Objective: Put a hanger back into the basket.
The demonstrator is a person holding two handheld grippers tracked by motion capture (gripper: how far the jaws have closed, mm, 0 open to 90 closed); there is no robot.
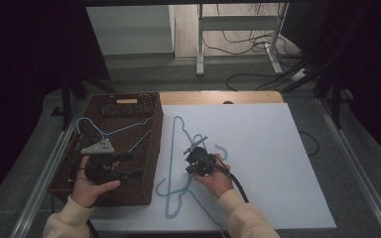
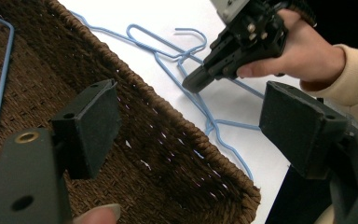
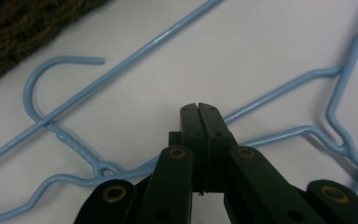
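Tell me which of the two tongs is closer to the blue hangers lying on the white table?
The right tongs. Their closed tips sit right on the tangle of blue hangers. The left tongs are open over the brown basket, apart from that tangle.

Dark curtains (image 1: 25, 74) flank a pale floor (image 1: 238, 29); cables (image 1: 248, 44) trail around what may be a desk frame (image 1: 238, 25).

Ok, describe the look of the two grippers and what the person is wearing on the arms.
Both are black. The left gripper carries a grey three-cornered plate on top; its jaws end in flat, square black pads, with brass-coloured rivets. The right gripper trails a thick black cable. The sleeves are pale cream.
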